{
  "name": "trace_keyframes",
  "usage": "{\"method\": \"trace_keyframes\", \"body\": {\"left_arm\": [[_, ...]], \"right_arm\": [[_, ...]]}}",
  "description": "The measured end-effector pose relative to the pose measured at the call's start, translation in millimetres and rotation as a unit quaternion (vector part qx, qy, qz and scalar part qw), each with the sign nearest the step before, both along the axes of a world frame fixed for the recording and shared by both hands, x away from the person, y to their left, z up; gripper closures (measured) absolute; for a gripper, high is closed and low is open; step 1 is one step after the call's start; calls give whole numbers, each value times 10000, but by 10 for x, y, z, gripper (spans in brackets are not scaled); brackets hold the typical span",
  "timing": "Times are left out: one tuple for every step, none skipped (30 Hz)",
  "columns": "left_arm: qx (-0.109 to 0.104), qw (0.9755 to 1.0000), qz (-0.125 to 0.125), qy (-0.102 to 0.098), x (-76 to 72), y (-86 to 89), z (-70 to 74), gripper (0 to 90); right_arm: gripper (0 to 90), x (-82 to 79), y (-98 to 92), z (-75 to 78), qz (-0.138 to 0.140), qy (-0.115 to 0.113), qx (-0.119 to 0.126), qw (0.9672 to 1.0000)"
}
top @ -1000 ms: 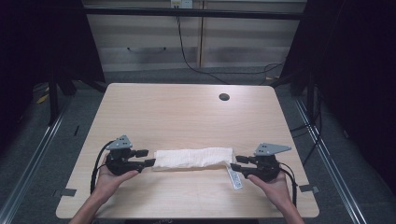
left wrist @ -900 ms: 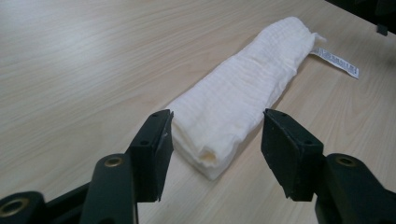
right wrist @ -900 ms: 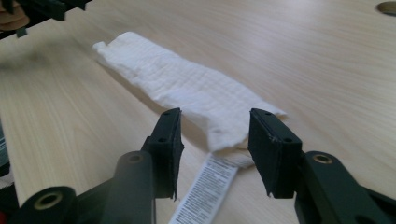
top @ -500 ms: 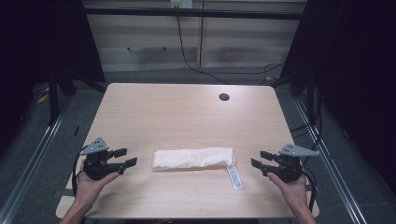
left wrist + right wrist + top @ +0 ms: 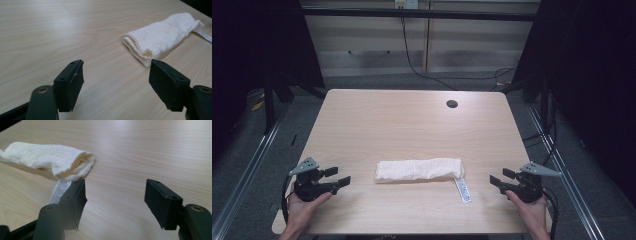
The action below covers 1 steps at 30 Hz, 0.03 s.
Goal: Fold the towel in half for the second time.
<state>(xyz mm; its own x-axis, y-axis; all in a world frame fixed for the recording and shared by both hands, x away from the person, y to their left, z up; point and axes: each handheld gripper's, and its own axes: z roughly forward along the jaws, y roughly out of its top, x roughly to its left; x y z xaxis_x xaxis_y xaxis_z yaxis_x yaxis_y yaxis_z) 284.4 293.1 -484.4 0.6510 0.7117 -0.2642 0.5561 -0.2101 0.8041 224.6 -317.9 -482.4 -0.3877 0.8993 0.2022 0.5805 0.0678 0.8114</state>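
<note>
1. Folded white cloth (image 5: 419,169) lies near the front middle of the wooden table (image 5: 412,120), a long narrow bundle running left to right; its care tag (image 5: 463,189) sticks out flat on the wood from the right end; nothing touches the cloth.
2. Left gripper (image 5: 343,180) sits well left of the cloth near the table's front-left edge; jaws stand wide with nothing between them, as the left gripper view confirms (image 5: 116,83); they have just been opening; a second ago this gripper was right at the cloth's left end, now clearly apart from it.
3. Right gripper (image 5: 495,180) is well right of the cloth near the front-right edge; jaws spread wide, empty (image 5: 115,203), just been opening; earlier it was at the right end by the tag, now backed off.
4. Cloth has kept its place and shape while both hands moved outward.
5. Judgement: both ends released and hands withdrawn, so the folding looks finished or at a pause between folds; any further fold would need a fresh approach to the ends.
</note>
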Motion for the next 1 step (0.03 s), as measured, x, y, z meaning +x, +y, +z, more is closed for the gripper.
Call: {"method": "trace_keyframes", "body": {"left_arm": [[26,10000,-41,9,2,-6,-4,243]], "right_arm": [[318,9,5,-9,-4,29,-45,10000]]}}
